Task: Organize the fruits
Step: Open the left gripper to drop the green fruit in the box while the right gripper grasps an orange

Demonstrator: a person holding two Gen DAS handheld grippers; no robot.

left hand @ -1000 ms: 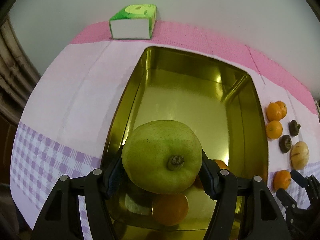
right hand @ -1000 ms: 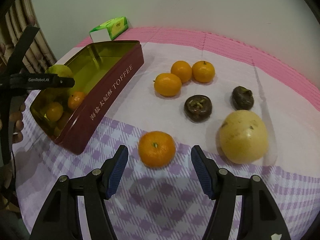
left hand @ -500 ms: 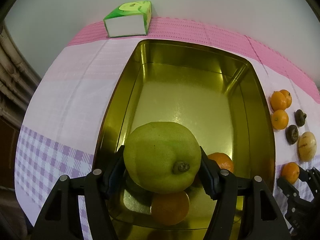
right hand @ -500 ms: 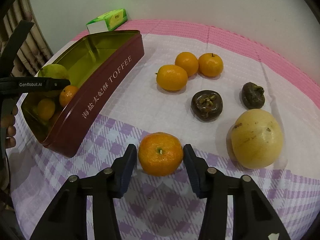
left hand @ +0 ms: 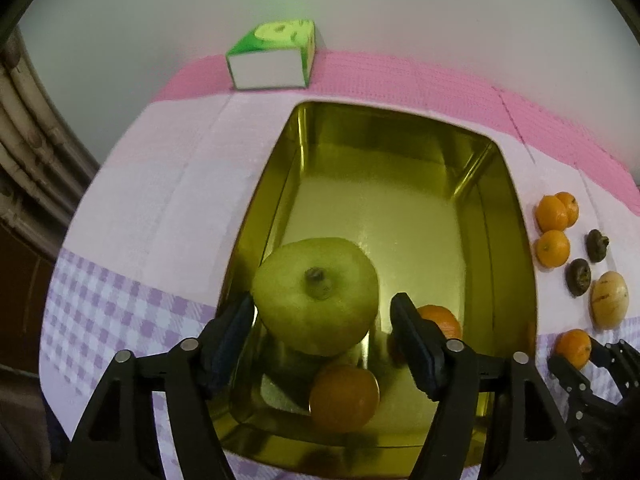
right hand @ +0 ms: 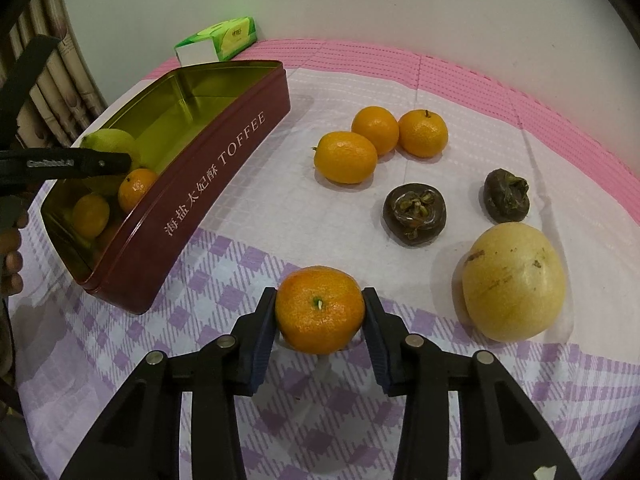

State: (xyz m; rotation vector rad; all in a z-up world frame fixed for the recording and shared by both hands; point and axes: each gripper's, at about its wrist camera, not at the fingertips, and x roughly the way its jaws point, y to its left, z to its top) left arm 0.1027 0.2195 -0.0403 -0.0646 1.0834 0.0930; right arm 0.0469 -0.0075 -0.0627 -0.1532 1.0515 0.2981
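The right gripper (right hand: 320,312) has just closed on an orange (right hand: 319,309) that sits on the checked part of the tablecloth (right hand: 224,292), its two pads pressed to the fruit's sides; the orange lies near the table's front, well clear of the tin's (right hand: 224,168) red side wall. In the tin the green pear (left hand: 316,294) sits stem up near the front end, on top of other fruit; the left gripper (left hand: 322,336) has just been opening, and its pads now stand apart on either side of the pear with a gap showing on the right; whether the left pad touches the fruit I cannot tell. Below the pear lie two small oranges (left hand: 344,398), one at the front, one by the right wall (left hand: 440,320).

To the right of the held orange lies a pale yellow melon (right hand: 514,282), just beside it; beyond are two dark brown fruits (right hand: 414,214) and a cluster of three oranges (right hand: 346,157), close together. The cloth between the held orange and the tin is bare; the far half of the tin's gold floor (left hand: 380,216) is open. A green tissue box (left hand: 272,56) stands at the far pink edge by the wall.
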